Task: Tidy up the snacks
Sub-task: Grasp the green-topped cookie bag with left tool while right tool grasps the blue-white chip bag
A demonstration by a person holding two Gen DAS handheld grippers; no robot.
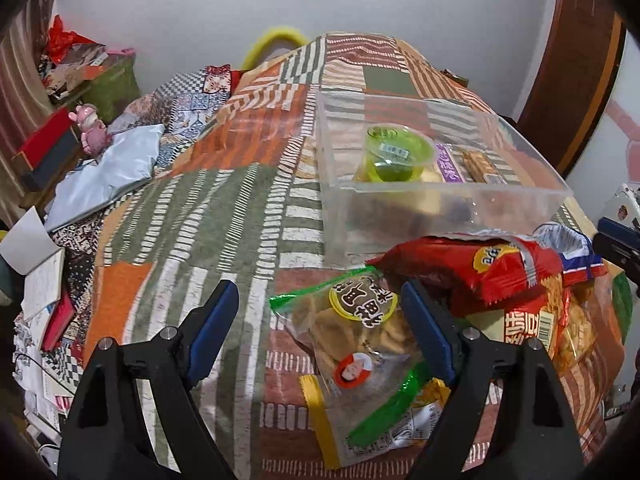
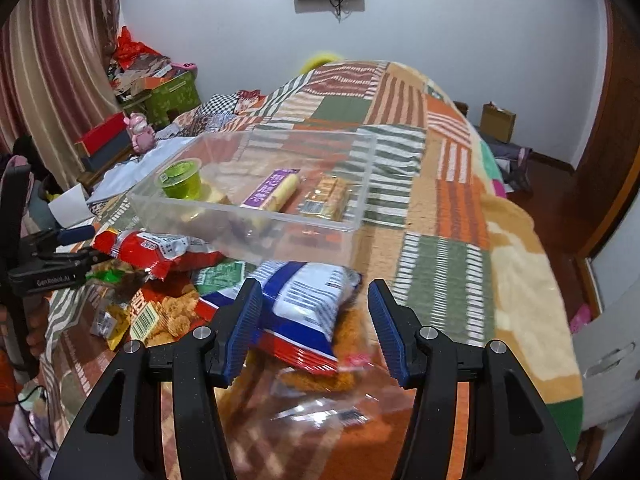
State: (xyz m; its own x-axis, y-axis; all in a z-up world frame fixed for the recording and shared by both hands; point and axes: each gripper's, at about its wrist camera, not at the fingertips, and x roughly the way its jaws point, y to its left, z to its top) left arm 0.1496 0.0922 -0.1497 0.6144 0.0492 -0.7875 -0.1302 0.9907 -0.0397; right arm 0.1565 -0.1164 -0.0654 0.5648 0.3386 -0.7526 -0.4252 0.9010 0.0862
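My left gripper (image 1: 320, 320) stands open over a clear, green-edged biscuit bag (image 1: 352, 336) that lies between its fingers, with neither pad pressing on it. A red snack bag (image 1: 480, 272) lies to its right. Behind them is a clear plastic bin (image 1: 440, 196) that holds a green jelly cup (image 1: 396, 152), a purple packet (image 1: 450, 164) and a cracker pack (image 1: 480, 166). My right gripper (image 2: 316, 328) is open above a blue, white and red bag (image 2: 308, 304); its right pad is clear of the bag. The bin (image 2: 256, 216) is just beyond. The left gripper (image 2: 52, 268) shows at the left.
Everything lies on a bed with a patchwork blanket (image 2: 440, 184), which drops off to the floor at the right. More snack bags (image 2: 168, 316) are piled between the grippers. Books, boxes and a pink toy (image 1: 90, 128) crowd the left side.
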